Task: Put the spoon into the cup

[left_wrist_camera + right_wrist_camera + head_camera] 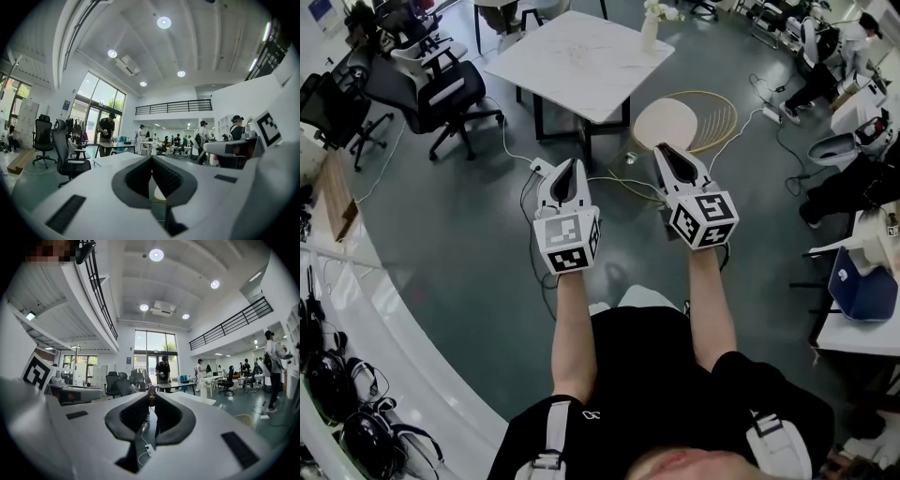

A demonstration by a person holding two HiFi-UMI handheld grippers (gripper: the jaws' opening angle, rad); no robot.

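No spoon and no cup show in any view. The person holds both grippers out level over the grey floor, side by side. My left gripper [570, 167] has its fingertips together with nothing between them, and they also meet in the left gripper view [151, 159]. My right gripper [662, 150] points toward the round white seat, its tips closed together [151, 392]. A small dark brown spot sits right at those tips; I cannot tell what it is.
A white marble table [581, 56] with a white vase [650, 28] stands ahead. A round white seat [666, 122] in a gold wire ring lies on the floor beyond the grippers. Cables and a power strip [539, 167] lie nearby. Office chairs [441, 94] stand left, a blue bag [862, 286] right.
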